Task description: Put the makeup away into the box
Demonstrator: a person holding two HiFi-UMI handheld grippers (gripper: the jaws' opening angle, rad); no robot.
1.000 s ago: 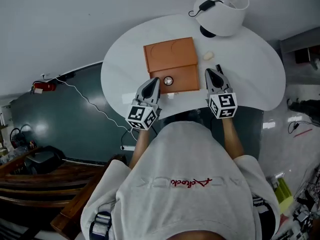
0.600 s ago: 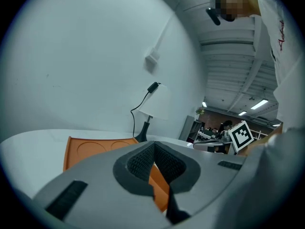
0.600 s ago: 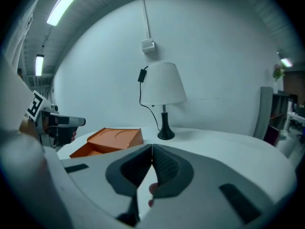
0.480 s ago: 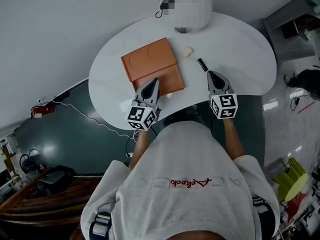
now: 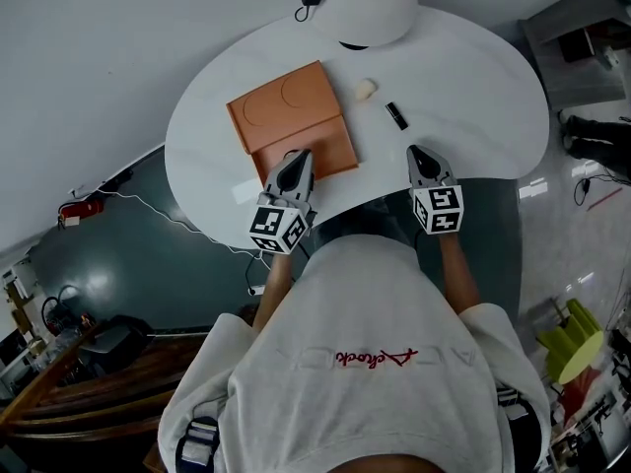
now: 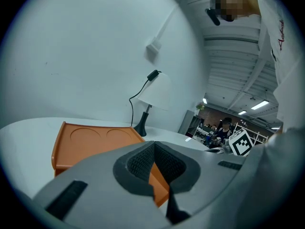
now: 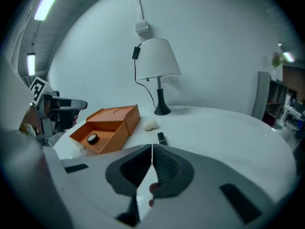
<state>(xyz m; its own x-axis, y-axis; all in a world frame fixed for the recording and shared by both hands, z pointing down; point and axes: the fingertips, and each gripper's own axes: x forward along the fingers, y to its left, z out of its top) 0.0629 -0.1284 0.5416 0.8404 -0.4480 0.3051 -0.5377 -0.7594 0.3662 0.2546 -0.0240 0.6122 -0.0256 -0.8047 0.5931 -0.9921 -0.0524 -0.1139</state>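
On the round white table [image 5: 473, 97] an orange box [image 5: 291, 116] sits left of centre, its drawer [image 5: 330, 151] pulled out toward the near edge. A small round black compact [image 7: 92, 138] lies inside the drawer, seen from the right gripper view. Two more makeup pieces rest on the bare tabletop right of the box: a cream sponge [image 5: 364, 89] just beside the box's far right corner, and a black lipstick tube [image 5: 396, 115] a little nearer and further right, apart from the sponge. At the far edge stands a white lamp [image 5: 360, 3] with a dark base and a black cable.

The left gripper [image 5: 296, 158] has its tip over the near part of the open drawer; its jaws are pressed together with nothing between them. The right gripper [image 5: 418, 153] is over the table's near edge, right of the box and nearer than the lipstick tube, pointing toward it. Its jaws also meet with nothing between them.
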